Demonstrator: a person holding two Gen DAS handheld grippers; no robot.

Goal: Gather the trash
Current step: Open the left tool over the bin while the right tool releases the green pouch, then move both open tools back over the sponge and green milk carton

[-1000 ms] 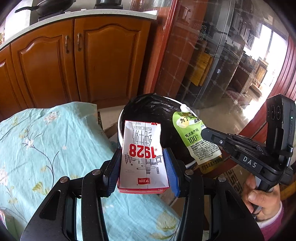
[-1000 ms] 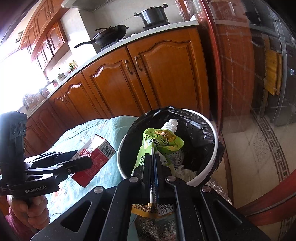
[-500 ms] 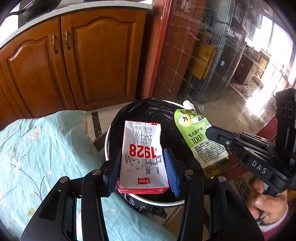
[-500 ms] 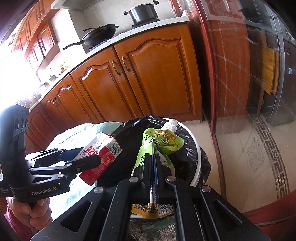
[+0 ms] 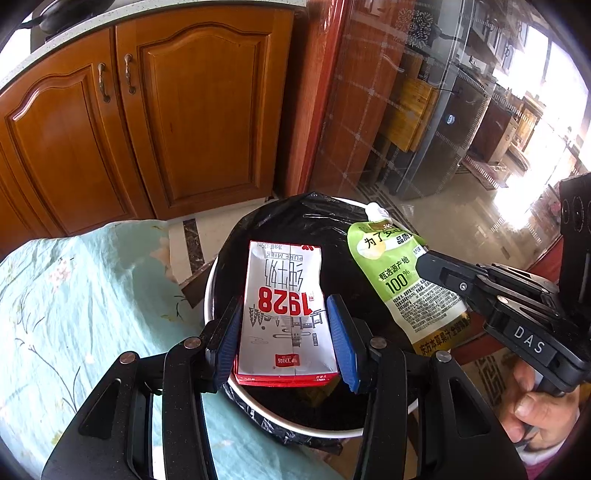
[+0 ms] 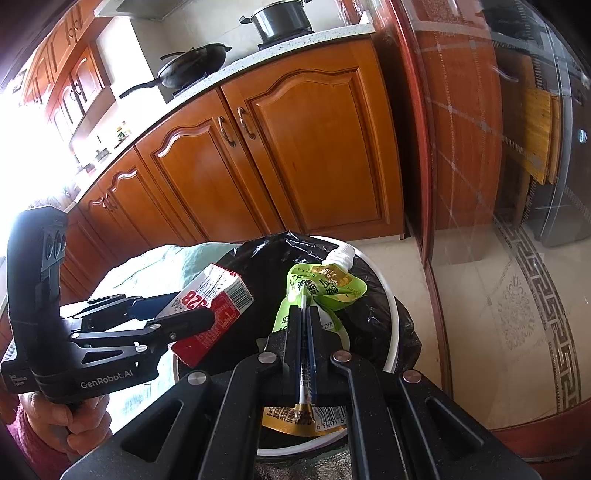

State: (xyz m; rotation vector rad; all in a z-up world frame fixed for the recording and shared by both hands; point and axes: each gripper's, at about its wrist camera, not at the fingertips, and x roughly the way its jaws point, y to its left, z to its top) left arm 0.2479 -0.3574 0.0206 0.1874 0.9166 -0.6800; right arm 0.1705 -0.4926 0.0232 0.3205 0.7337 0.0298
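Where the pale blue flowered cloth (image 5: 77,295) covers the bench, its edge lies just beside a round white bin (image 5: 212,291) lined with a black bag (image 5: 295,221), and behind them a row of orange-brown wooden cabinet doors (image 5: 199,110) runs under a speckled counter. On that counter, in the right wrist view, a black pan (image 6: 195,66) and a dark pot (image 6: 282,20) stand on a cooker. To the right of the cabinets there is a red wooden frame and a glass door (image 5: 424,110), and the floor (image 6: 480,295) is of light tiles with a dark key-pattern border. The left gripper (image 5: 286,328) is clamped with its blue pads on the two sides of a milk carton (image 5: 286,310), white and red, with "1928" printed in red; the carton hangs over the opening of the bin. The right gripper (image 6: 306,314) is pressed together on a green juice pouch (image 6: 325,291) with a white cap, a yellow lower edge and "100%" on it; the pouch is also held over the bin, beside the carton and not touching it. A hand (image 5: 535,413) with a pink sleeve holds the right gripper's handle.
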